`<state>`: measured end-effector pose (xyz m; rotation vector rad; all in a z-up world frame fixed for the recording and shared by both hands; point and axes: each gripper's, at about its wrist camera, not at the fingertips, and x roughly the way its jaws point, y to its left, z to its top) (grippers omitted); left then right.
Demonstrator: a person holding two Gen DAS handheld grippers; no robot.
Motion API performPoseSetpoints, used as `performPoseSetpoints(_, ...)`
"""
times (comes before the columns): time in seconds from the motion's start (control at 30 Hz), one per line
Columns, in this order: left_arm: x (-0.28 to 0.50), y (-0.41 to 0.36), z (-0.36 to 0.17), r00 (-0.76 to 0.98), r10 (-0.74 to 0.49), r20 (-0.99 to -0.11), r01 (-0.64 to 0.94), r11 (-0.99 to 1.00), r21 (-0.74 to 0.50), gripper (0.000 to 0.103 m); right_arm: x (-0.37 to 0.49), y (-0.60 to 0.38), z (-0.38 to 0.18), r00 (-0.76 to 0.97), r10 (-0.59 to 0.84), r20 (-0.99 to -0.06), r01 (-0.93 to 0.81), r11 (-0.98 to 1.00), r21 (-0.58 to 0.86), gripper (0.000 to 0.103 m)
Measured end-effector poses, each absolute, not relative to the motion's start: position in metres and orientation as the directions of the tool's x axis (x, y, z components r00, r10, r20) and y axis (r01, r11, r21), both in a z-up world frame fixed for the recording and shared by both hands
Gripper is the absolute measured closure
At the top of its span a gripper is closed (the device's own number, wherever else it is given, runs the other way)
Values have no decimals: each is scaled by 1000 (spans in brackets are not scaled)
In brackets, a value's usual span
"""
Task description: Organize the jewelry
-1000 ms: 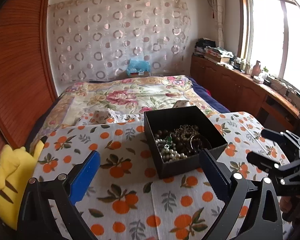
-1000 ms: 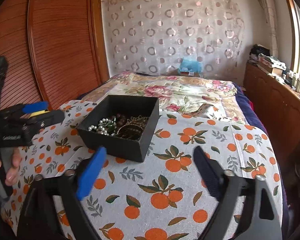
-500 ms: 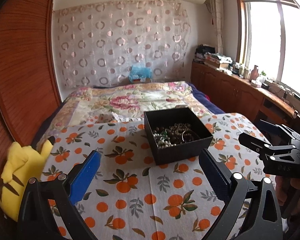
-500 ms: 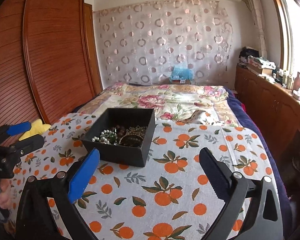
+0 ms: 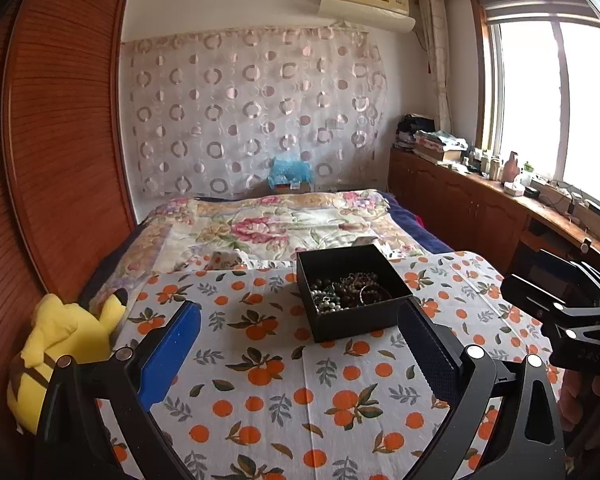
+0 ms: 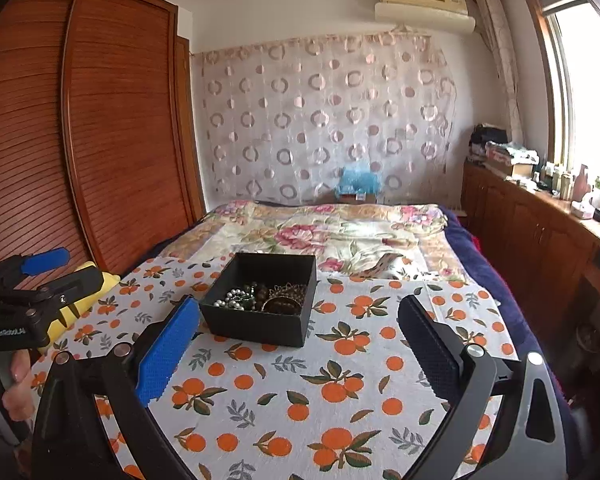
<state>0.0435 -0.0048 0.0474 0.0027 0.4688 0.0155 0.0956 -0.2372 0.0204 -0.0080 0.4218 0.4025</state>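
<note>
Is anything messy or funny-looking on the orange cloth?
Yes. The jewelry in the black box is one tangled heap, pearls mixed with dark beads and chains. A yellow plush toy slumps off the cloth's edge. Nothing looks spilled or broken.

Left of your jaws slumps a yellow plush toy (image 5: 60,344); under them lies an orange-print cloth (image 5: 260,392), a floral quilt (image 5: 276,228) ahead of them

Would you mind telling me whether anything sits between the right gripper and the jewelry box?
Nothing visible does. Only bare orange-print cloth lies between the open right gripper and the box, which is ahead and slightly left. The left gripper is off to the side.
</note>
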Motion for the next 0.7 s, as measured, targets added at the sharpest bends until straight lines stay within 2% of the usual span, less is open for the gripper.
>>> performPoseSetpoints(0.7,36,0,39,882,22,-470,-26,1000,-2,8,75,-241,14,842,376,-386,-374,924,82,3)
